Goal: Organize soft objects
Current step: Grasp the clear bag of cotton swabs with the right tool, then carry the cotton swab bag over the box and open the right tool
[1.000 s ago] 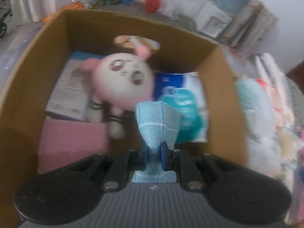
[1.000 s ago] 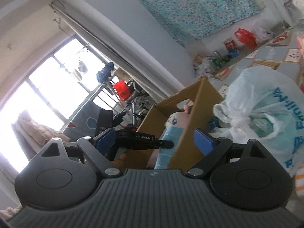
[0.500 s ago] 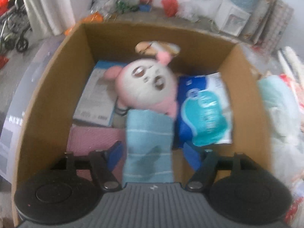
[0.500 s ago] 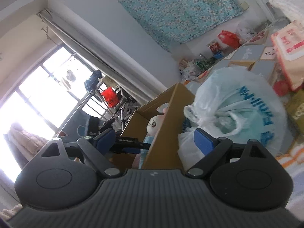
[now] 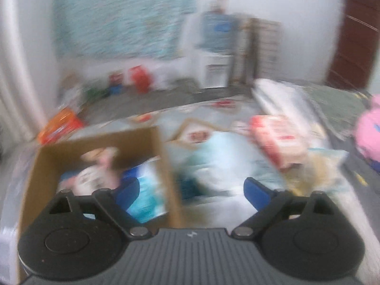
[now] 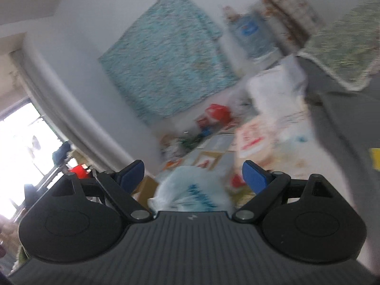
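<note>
Both views are motion-blurred. In the left wrist view the cardboard box sits at lower left, holding a pink-and-white plush doll and a blue-and-white tissue pack. My left gripper is open and empty, raised above the box's right wall. A pale plastic bag and a red-and-white pack lie right of the box. My right gripper is open and empty, above the plastic bag; the red-and-white pack lies beyond.
A pink plush sits at the far right edge. White bedding and a green blanket lie behind. Red bags and clutter line the far wall under a teal cloth. A window is at left.
My left gripper opened and let go of the light-blue cloth into the box, then pulled back, up and to the right. The right gripper swung right, away from the box.
</note>
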The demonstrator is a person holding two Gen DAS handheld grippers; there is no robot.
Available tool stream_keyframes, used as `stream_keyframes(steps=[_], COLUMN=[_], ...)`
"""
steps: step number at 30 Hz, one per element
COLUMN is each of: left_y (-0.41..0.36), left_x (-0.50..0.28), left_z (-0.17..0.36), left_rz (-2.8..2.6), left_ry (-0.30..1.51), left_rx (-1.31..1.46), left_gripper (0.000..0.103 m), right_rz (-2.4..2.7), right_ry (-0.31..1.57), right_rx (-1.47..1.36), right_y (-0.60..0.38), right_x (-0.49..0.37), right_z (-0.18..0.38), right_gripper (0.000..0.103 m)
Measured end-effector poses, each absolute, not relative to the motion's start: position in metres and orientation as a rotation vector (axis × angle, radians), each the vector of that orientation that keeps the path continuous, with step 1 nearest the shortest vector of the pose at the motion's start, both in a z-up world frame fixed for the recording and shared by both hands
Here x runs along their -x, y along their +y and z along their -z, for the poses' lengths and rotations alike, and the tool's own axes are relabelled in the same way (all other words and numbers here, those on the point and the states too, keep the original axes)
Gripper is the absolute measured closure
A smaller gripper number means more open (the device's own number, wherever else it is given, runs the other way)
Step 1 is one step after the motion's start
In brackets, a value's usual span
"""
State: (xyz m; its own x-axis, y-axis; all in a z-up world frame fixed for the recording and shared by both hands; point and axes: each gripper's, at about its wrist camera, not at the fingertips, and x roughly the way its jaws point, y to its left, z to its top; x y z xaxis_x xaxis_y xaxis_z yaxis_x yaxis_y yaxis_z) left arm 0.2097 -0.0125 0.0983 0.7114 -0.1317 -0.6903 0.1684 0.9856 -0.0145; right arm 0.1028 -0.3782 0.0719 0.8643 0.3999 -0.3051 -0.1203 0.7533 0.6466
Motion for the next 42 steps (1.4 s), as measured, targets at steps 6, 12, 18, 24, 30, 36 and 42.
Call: stream_keyframes(steps=[6,12,18,24,30,36,42], left_y=[-0.112,-0.186,-0.203,-0.173,-0.138,-0.117,-0.073], left_x=[-0.221,-0.216,-0.187,-0.129,-0.078,-0.056,-0.04], left_z=[-0.08,-0.048,-0.045,-0.057,-0.043,-0.032,-0.043], left_rz=[0.356,0.417,0.471,0.53,0.498,0.415,0.258], left_ry=[0.809,0.803,0.834,0.773,0.64,0.543,0.462], left_rx=[-0.185,-0.317,-0.314,-0.199,-0.124,-0.085,-0.039], left_gripper=[0.007,0.009,0.01,0.01,0.01,0.01,0.019], right_rz=[-0.186,-0.121,-0.169,-0.193,-0.246,-0.457,-0.748], right_ry=[0.559,0.67,0.75,0.635,0.525,0.559,0.647], right_rx=[-0.662,-0.641,-0.612,-0.631,-0.641,-0.683,-0.682], right_y=[-0.401,-0.404,-0.4,-0.407,-0.409,-0.366,-0.28], right_x=[-0.132,-0.186,-0.217,-0.194,-0.153,-0.111,-0.107], right_z=[-0.03,0.009,0.033,0.023,-0.014,-0.031,-0.045], right_gripper=[0.013,0.02,0.062,0.078,0.078,0.078,0.078])
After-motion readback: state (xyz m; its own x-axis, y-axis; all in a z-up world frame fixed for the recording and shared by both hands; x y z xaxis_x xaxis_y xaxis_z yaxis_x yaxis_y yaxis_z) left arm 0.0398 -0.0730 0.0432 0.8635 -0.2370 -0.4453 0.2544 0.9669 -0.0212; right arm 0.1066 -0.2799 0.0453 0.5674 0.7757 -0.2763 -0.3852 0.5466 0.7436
